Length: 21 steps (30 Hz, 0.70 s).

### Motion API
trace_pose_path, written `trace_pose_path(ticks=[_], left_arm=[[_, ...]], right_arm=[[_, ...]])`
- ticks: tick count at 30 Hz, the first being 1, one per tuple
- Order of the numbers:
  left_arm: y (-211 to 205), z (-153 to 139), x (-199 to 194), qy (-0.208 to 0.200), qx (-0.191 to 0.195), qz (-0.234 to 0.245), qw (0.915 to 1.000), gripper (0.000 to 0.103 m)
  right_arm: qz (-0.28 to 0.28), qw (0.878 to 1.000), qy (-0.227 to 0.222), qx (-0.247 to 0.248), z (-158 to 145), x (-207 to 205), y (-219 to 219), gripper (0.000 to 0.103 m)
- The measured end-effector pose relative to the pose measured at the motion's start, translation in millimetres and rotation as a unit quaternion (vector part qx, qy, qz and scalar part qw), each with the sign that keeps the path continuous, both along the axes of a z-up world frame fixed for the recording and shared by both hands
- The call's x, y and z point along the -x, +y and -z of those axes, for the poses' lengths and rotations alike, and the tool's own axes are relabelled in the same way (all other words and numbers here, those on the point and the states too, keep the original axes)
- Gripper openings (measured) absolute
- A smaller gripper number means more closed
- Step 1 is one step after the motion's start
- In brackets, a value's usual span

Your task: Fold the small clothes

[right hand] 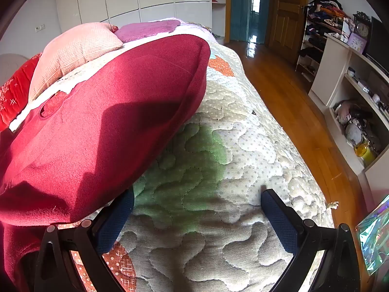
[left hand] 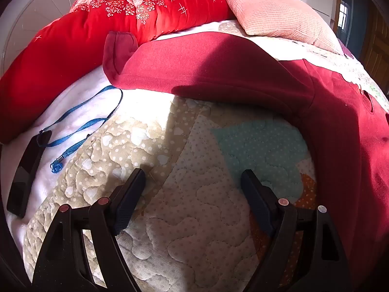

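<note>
A dark red fleece garment (left hand: 243,68) lies spread on the quilted bed, one sleeve stretching left to a cuff (left hand: 118,48). It also shows in the right wrist view (right hand: 109,112), filling the left half. My left gripper (left hand: 193,177) is open and empty above bare quilt, just in front of the sleeve. My right gripper (right hand: 198,198) is open and empty; its left finger (right hand: 119,216) sits at the garment's near edge, whether touching I cannot tell.
A patchwork quilt (left hand: 194,219) covers the bed. A red floral bolster (left hand: 73,48) and a pink pillow (left hand: 274,12) lie at the head. A blue lanyard (left hand: 80,126) and black phone (left hand: 24,175) lie left. Wood floor (right hand: 287,92) and shelves (right hand: 352,102) are to the right.
</note>
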State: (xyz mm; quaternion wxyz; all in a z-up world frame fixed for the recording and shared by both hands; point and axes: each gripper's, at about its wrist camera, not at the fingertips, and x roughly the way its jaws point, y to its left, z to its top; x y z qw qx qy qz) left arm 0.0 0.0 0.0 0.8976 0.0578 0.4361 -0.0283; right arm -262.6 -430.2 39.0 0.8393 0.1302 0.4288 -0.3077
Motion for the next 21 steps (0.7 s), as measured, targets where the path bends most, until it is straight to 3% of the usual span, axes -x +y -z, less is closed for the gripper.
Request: trace_pose_path(ticks=[6,11,21], left_arm=[[-0.7,-0.5,0.2,0.0,-0.004,0.0,1.0,0.082],[1.5,-11.7,4.5,0.028,0.008,-0.006,0.9996,0.082],[-23.1,-57.5,63.6,-0.035,-0.026,0.037,0.9984,0.082]], right_arm=[[0.0,1.0,0.0,0.0,-0.2,-0.1,0.2,0.103],[0.0,1.0,0.0,0.0,0.0,0.0,0.0,0.103],[0.0,1.0,0.0,0.0,-0.1,-0.1,0.0,0.103]])
